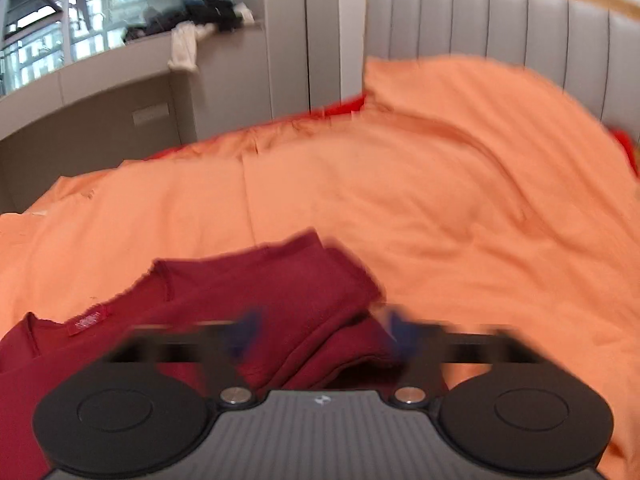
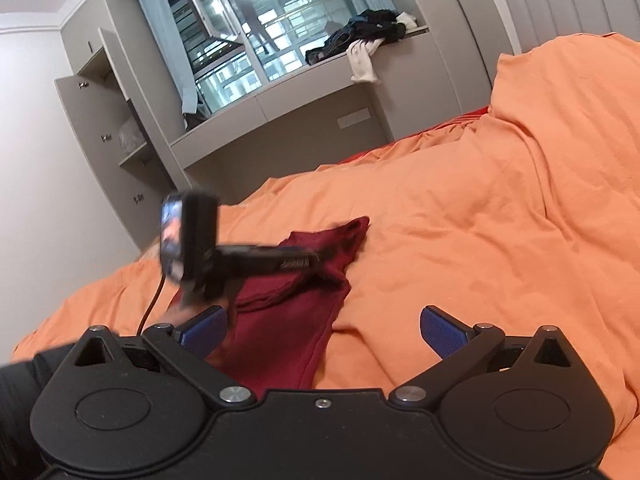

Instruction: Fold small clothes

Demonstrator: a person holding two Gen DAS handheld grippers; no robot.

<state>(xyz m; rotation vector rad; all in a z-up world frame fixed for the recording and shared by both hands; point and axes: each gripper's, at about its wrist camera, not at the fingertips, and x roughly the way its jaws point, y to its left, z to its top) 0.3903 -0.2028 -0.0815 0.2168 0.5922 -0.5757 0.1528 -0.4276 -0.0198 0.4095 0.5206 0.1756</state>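
A dark red shirt lies partly folded on the orange duvet, its neck label toward the left. My left gripper hovers just over the shirt's folded right edge. Its blue pads are blurred and stand apart, and cloth shows below the gap without being pinched. The right wrist view shows the same shirt and the left gripper from the side, reaching over the shirt's far end. My right gripper is open at the shirt's near edge, with its left pad over red cloth and its right pad over the duvet.
A grey padded headboard stands behind the bed. Beyond the bed's far side is a grey window ledge with a pile of dark and white clothes. Cabinets with open doors are at the left. A black cable hangs from the left gripper.
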